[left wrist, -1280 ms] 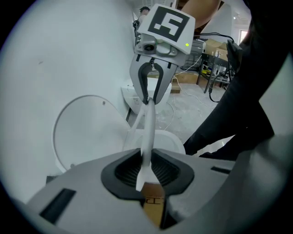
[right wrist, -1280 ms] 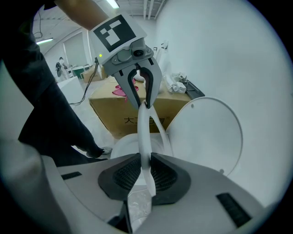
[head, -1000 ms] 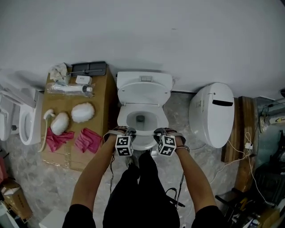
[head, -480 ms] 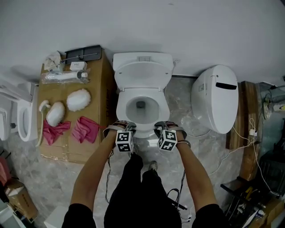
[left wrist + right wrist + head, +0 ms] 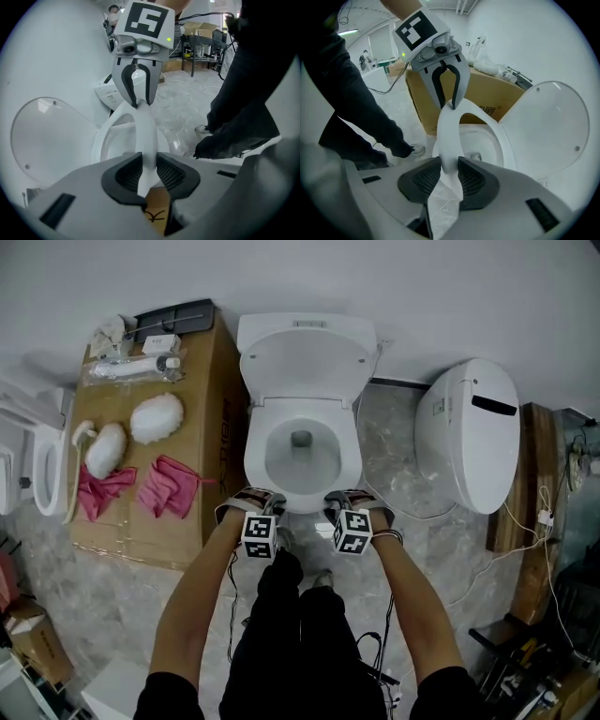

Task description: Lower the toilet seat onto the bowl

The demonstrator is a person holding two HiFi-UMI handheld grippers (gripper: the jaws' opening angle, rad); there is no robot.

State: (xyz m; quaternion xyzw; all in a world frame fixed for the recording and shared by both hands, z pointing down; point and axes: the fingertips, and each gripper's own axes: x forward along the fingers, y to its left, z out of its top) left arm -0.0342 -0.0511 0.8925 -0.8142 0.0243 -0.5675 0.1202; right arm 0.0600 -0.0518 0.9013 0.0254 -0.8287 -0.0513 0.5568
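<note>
— Where did we have the toilet seat (image 5: 255, 451)?
— Down over the bowl (image 5: 302, 465), with the lid (image 5: 305, 357) raised behind it. We could not tell whether it rested fully on the rim.
— And our grippers?
— Both were at the seat's front edge. The left gripper (image 5: 261, 502) straddled it, its jaws partway apart and just opening, so its pads no longer clamped it. The right gripper (image 5: 349, 502) had the same edge between wider jaws, which were also opening.
</note>
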